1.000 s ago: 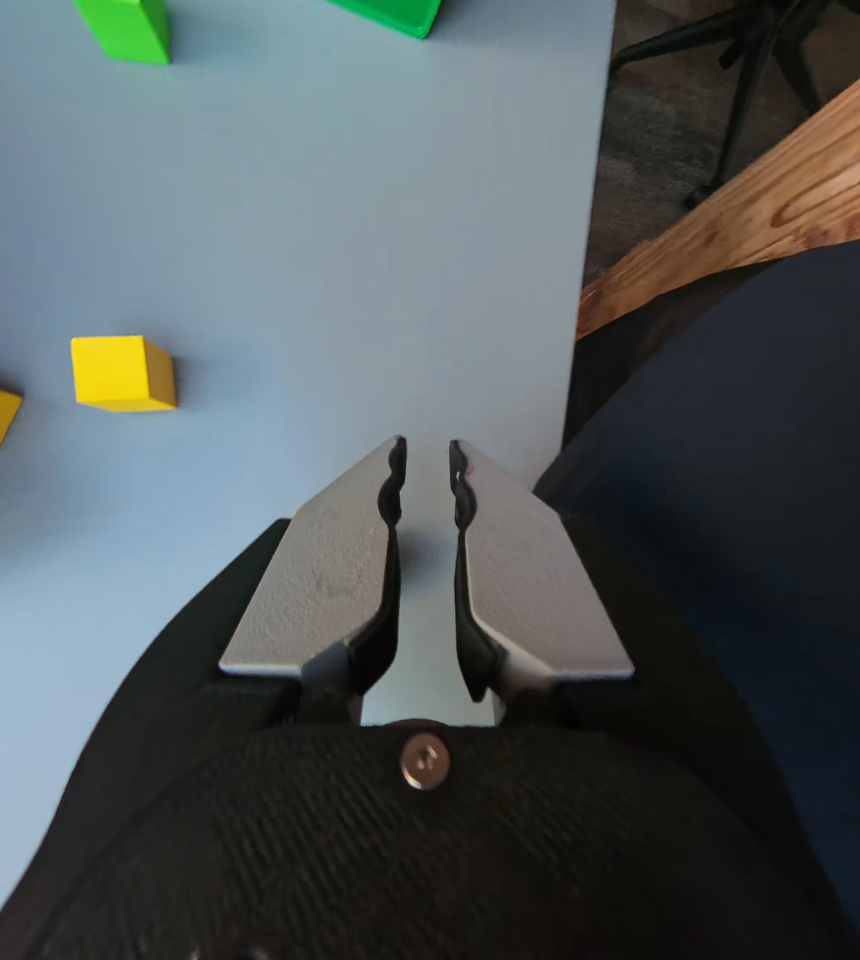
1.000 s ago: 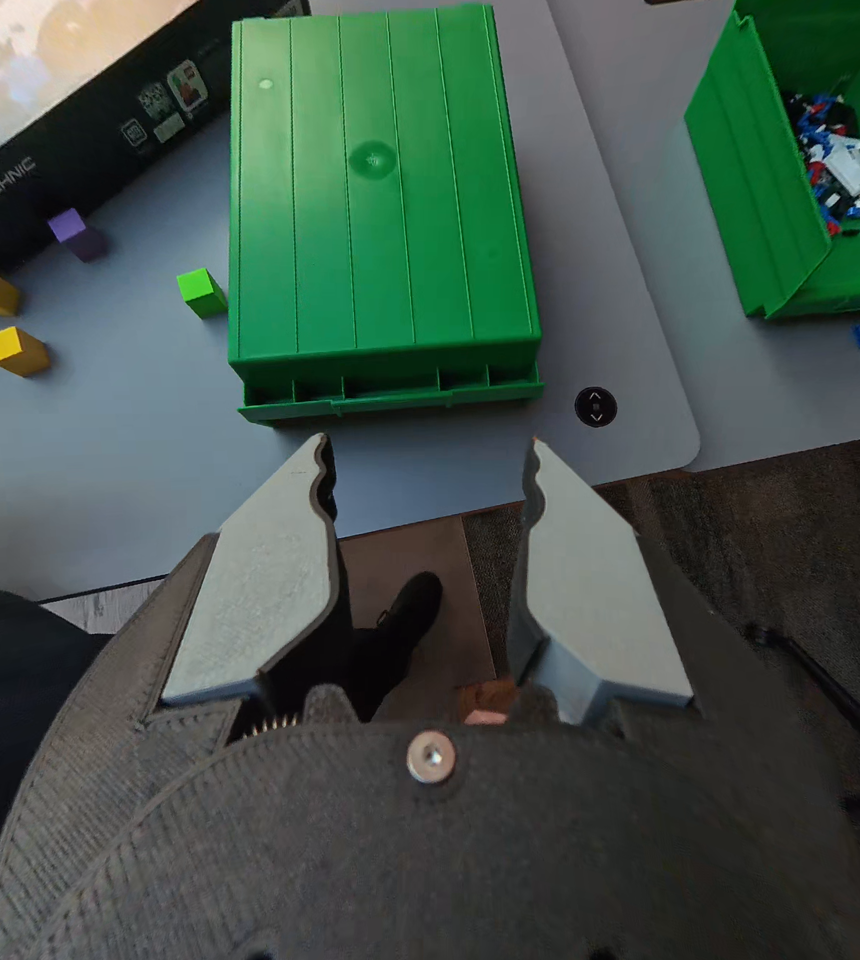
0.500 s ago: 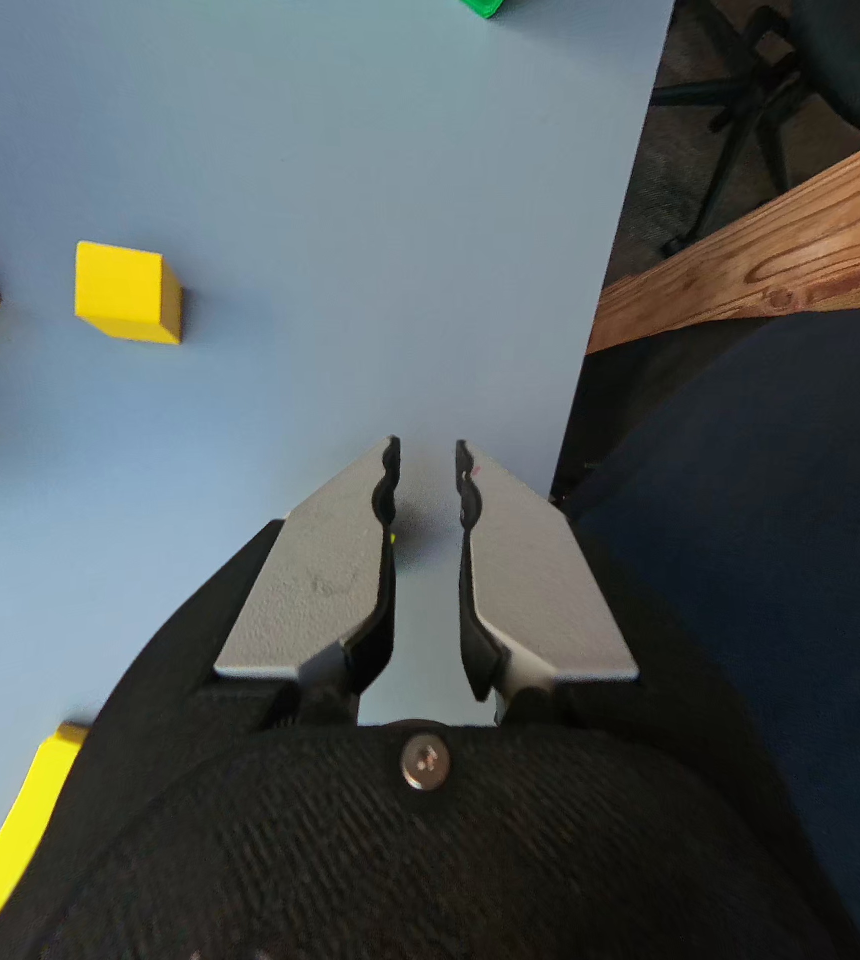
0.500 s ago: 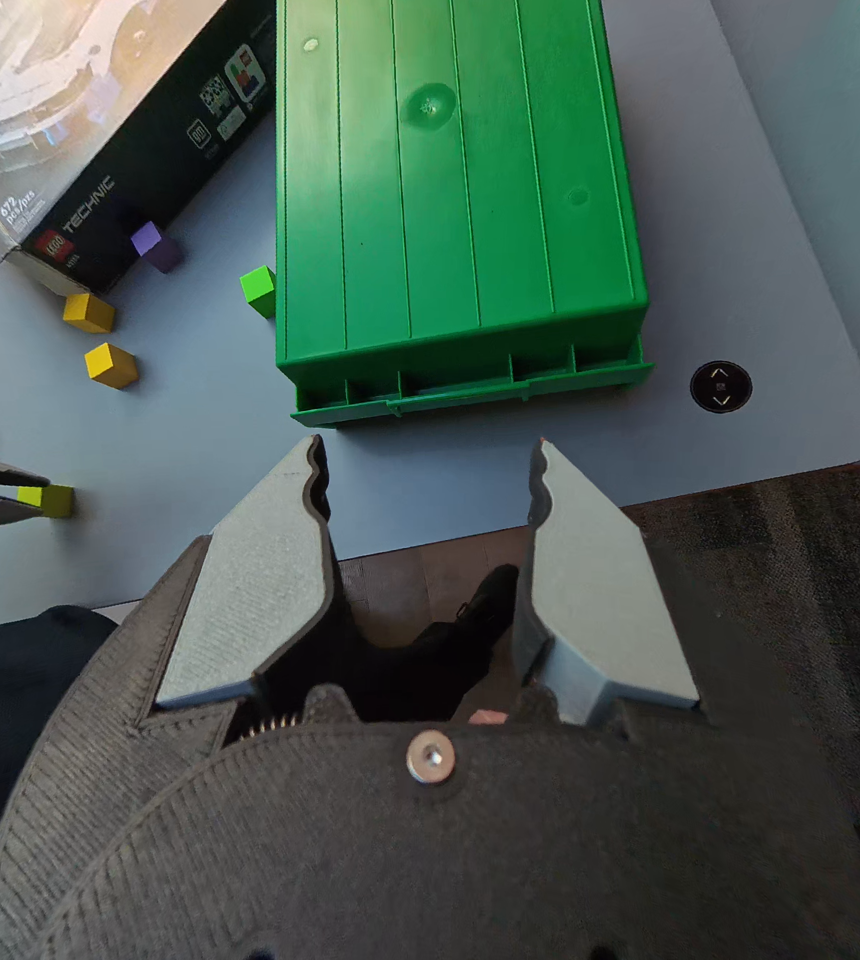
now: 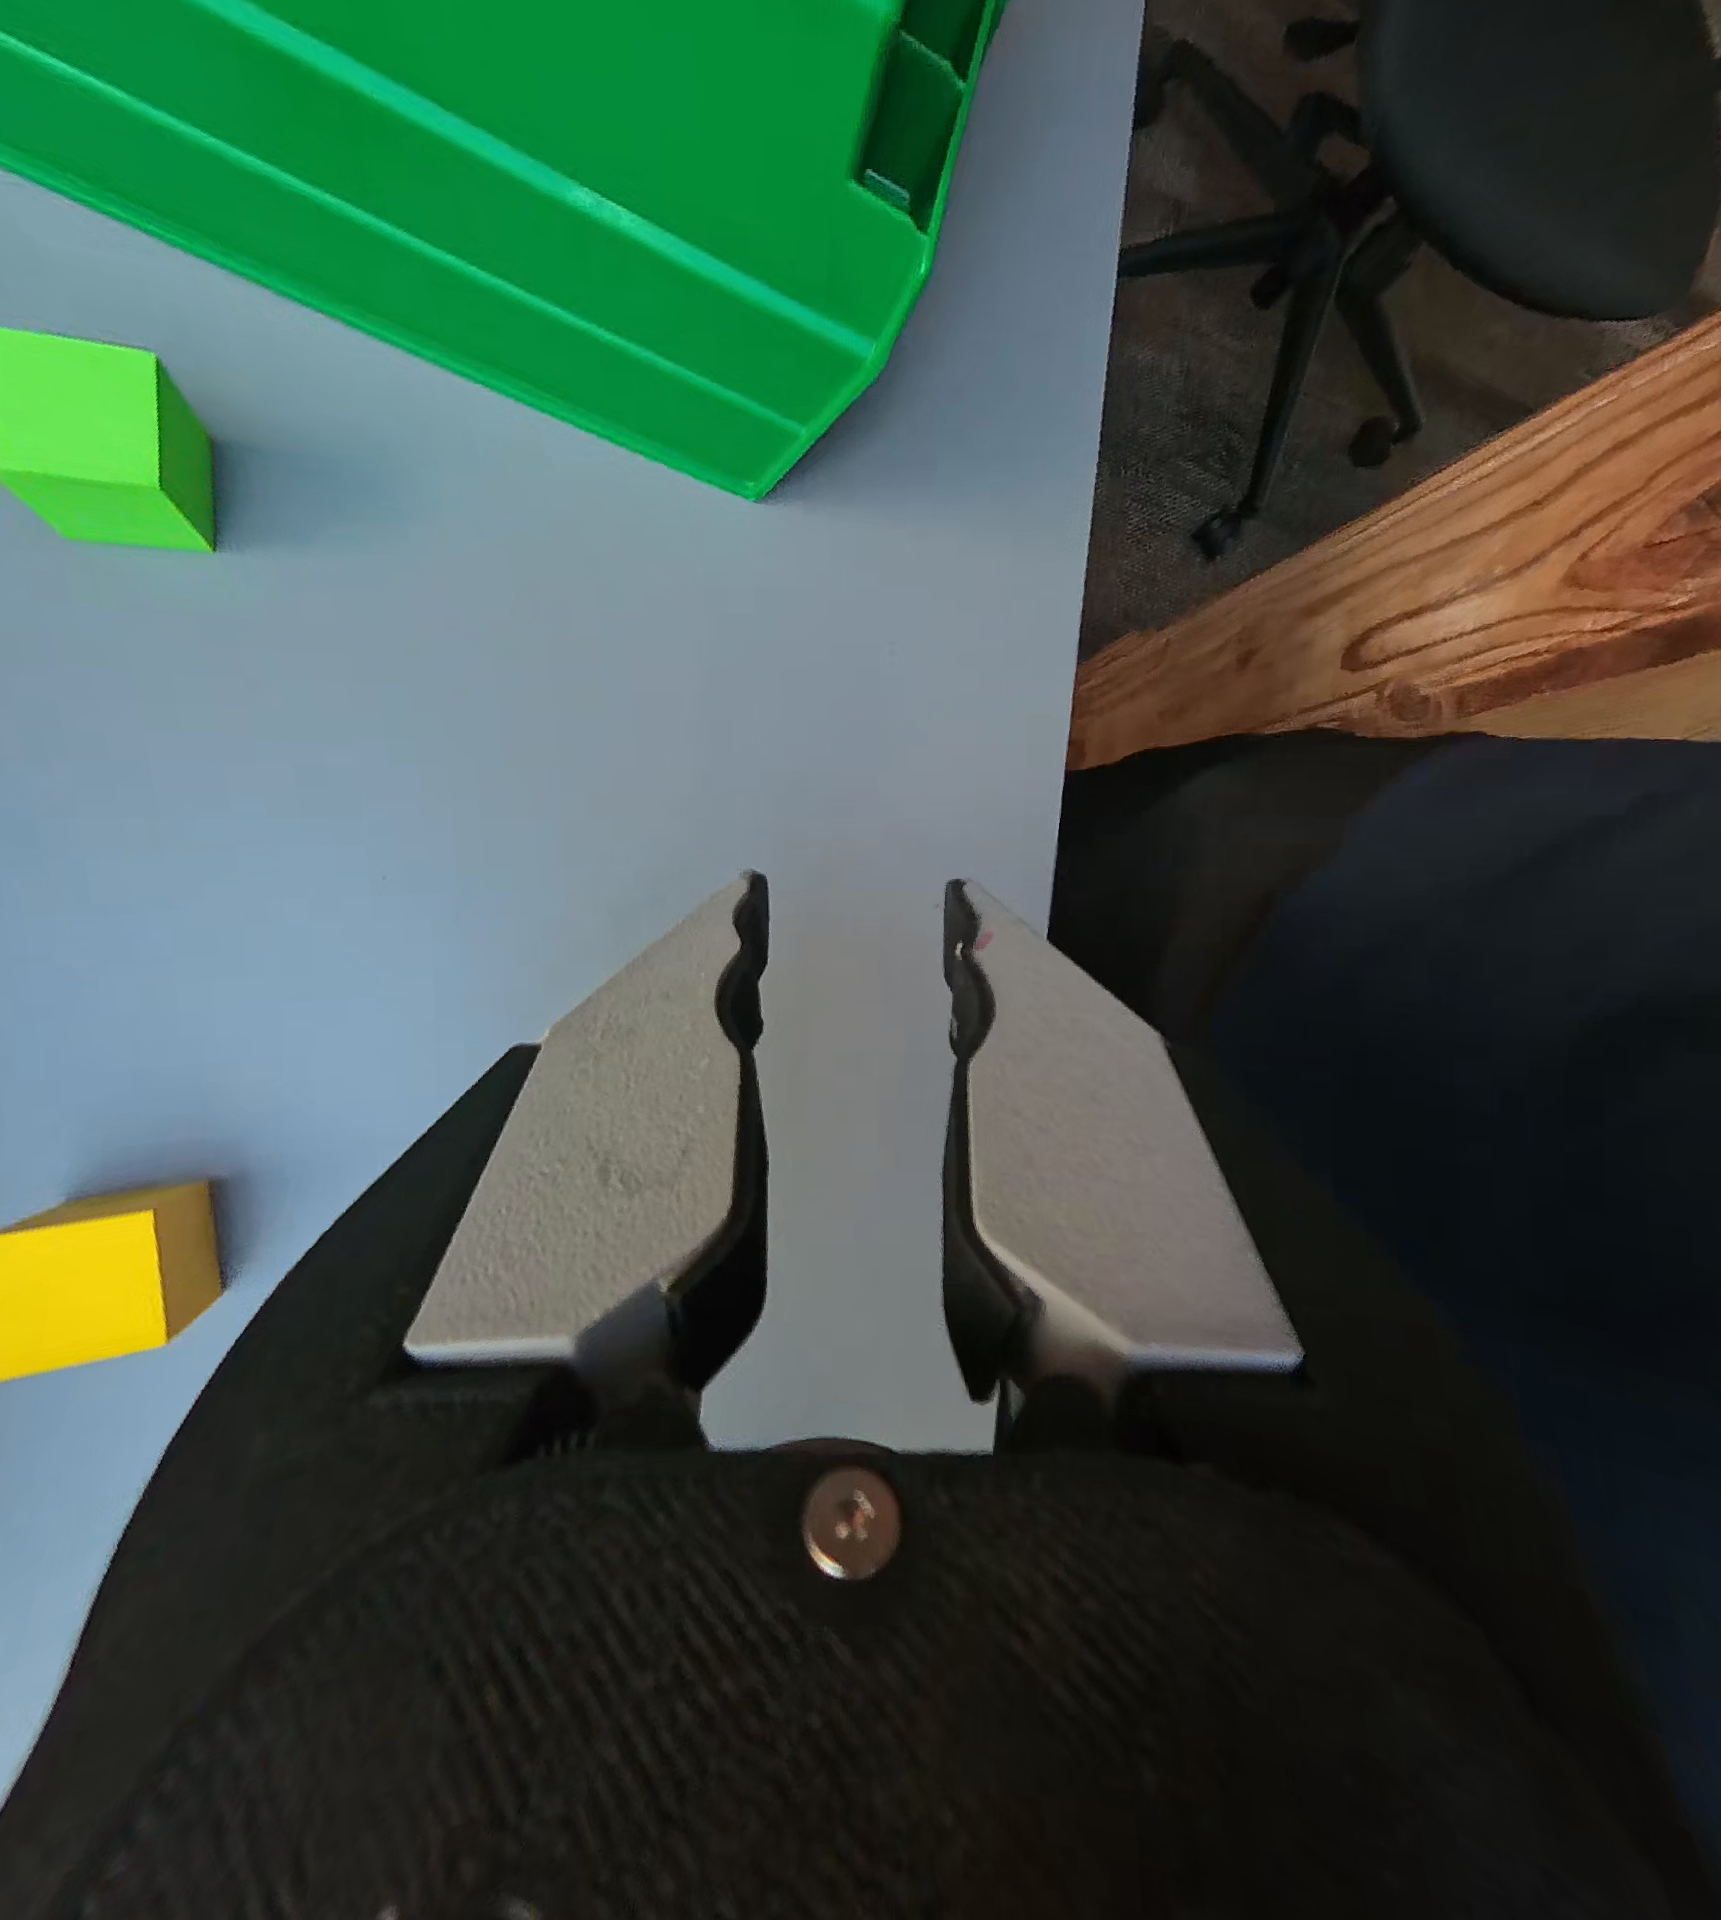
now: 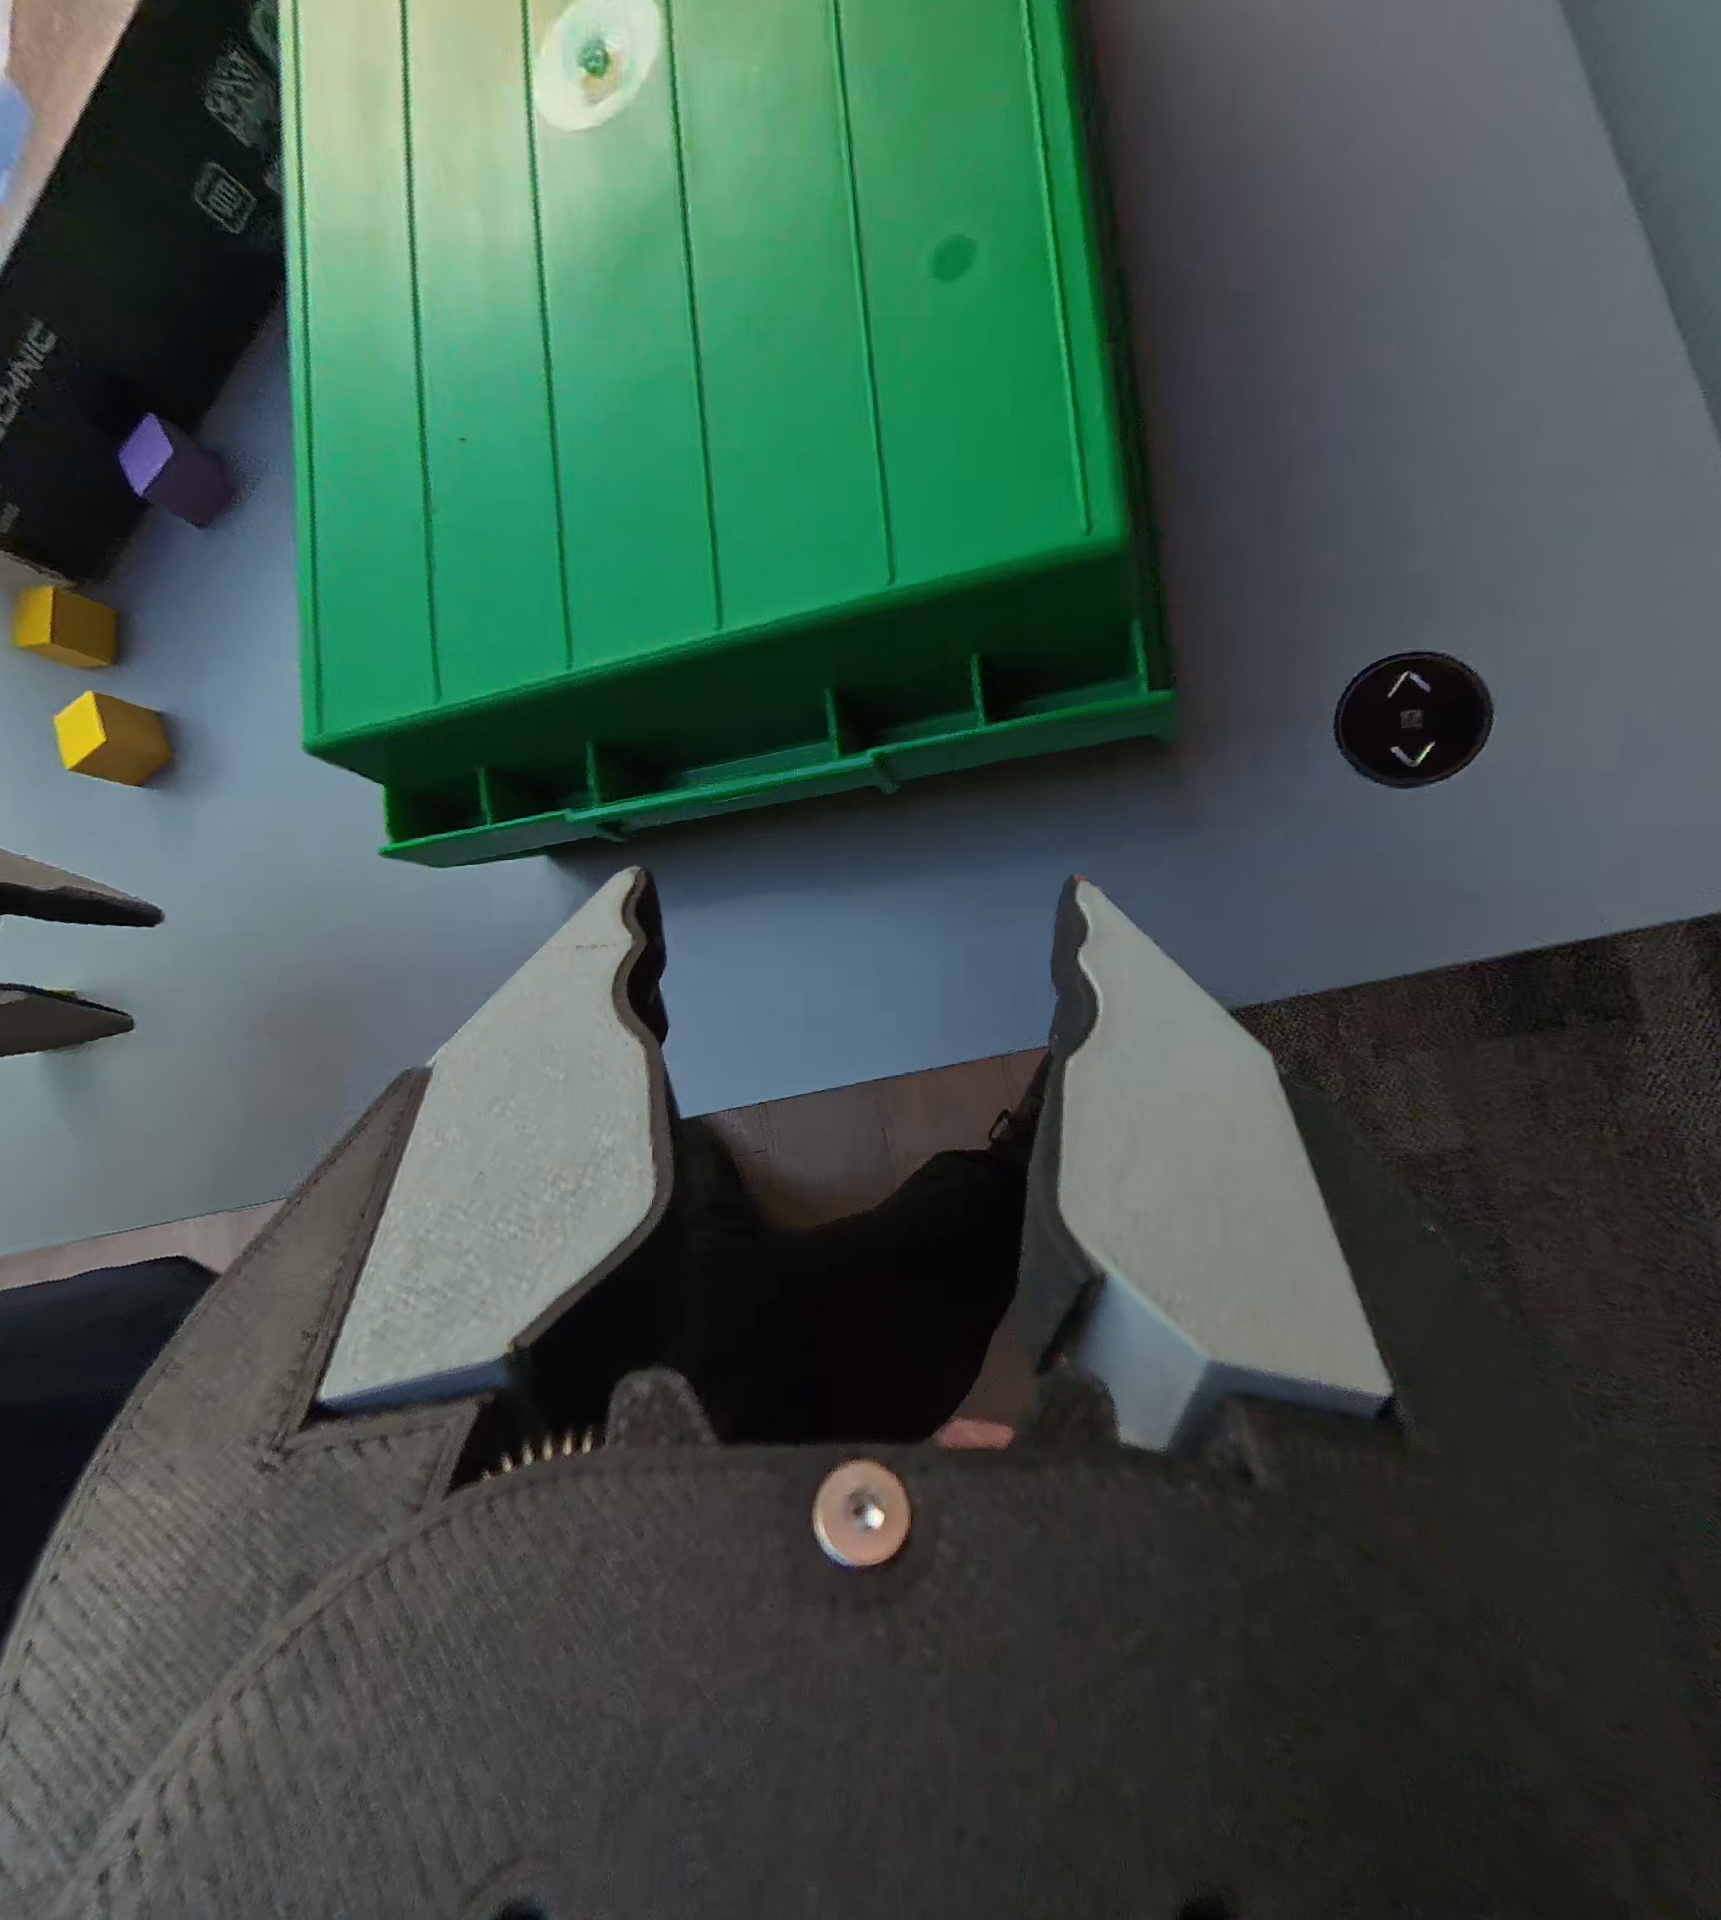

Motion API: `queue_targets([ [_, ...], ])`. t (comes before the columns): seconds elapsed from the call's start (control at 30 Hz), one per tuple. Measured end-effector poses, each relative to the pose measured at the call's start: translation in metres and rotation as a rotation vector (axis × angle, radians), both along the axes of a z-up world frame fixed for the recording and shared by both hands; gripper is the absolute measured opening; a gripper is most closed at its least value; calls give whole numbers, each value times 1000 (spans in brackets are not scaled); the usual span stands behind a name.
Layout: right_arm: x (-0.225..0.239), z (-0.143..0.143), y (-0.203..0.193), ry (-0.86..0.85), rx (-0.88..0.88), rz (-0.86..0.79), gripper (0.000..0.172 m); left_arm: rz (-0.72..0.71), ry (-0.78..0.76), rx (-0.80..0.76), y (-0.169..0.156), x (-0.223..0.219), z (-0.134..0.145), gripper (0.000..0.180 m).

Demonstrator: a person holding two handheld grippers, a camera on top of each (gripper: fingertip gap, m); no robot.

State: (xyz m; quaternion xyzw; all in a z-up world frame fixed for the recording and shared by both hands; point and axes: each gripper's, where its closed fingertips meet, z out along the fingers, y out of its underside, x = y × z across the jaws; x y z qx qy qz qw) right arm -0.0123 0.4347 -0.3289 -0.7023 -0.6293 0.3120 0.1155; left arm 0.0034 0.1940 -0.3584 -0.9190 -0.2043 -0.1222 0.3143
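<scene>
Hovering over the grey-blue worktop (image 6: 1355, 416) near its front edge, right gripper (image 6: 856, 894) wide open, nothing held; upturned green bin (image 6: 710, 364) just ahead, long axis running away from the edge; left gripper (image 5: 851, 899) part open, empty, by the worktop's right edge; yellow cube (image 5: 87, 1278) and green cube (image 5: 92, 436) lie leftward, bare worktop between.

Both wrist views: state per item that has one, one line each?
Left gripper: open, nothing between its fingers.
Right gripper: wide open, nothing between its fingers.
Green bin: upside down on the table.
Green cube: resting on the table, untouched.
Yellow cube: resting on the table, untouched.
Purple block: on the table beside a printed box.
</scene>
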Motion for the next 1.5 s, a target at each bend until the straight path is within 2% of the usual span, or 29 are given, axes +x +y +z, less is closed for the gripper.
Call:
queue_targets([
  [0.1, -23, -10, 25, 15, 11, 47, 75, 18, -22, -36, 17, -5, -7, 32],
  [0.17, -42, -12, 35, 51, -47, 106, 74, 44, -35, -65, 30, -10, -11, 34],
  [0.23, -53, -16, 31, 44, -171, 245, 68, 80, -40, -81, 46, -17, -11, 35],
  [0.33, -57, -26, 24, -32, -366, 420, 69, 144, -80, -106, 70, -25, -9, 39],
  [0.4, -57, -27, 23, -66, -437, 499, 72, 179, -124, -121, 85, -29, -11, 43],
  [0.63, -59, -31, 14, -113, -424, 663, 63, 329, -299, -177, 108, -33, -32, 70],
  [0.77, -58, -34, 11, -115, -323, 704, 59, 360, -304, -176, 101, -41, -35, 62],
  [0.83, -63, -28, 13, -59, -231, 711, 54, 364, -330, -150, 98, -43, -35, 56],
  [0.97, -75, 7, 15, 158, 38, 678, 32, 326, -326, -127, 98, -48, -33, 47],
  [1.03, -67, 16, 5, 186, 166, 736, 40, 263, -279, -156, 97, -50, -32, 40],
  [1.07, -58, 17, -6, 183, 212, 810, 21, 221, -247, -170, 97, -50, -31, 34],
  [1.1, -51, 17, -17, 183, 267, 871, 10, 181, -204, -176, 97, -52, -30, 28],
  [1.2, -49, 11, -41, 214, 503, 978, 13, 63, -99, -192, 99, -53, -28, 19],
  [1.3, -56, -17, -44, 104, 714, 1005, 32, 22, -96, -148, 103, -53, -28, 19],
  [1.4, -57, -38, -46, 25, 808, 1037, 29, -20, -91, -108, 103, -54, -27, 18],
  [1.47, -62, -36, -42, 7, 891, 1041, 13, -61, -68, -95, 101, -55, -26, 14],
  [1.5, -62, -37, -39, -20, 907, 1039, 13, -67, -65, -69, 101, -57, -22, 0],
])
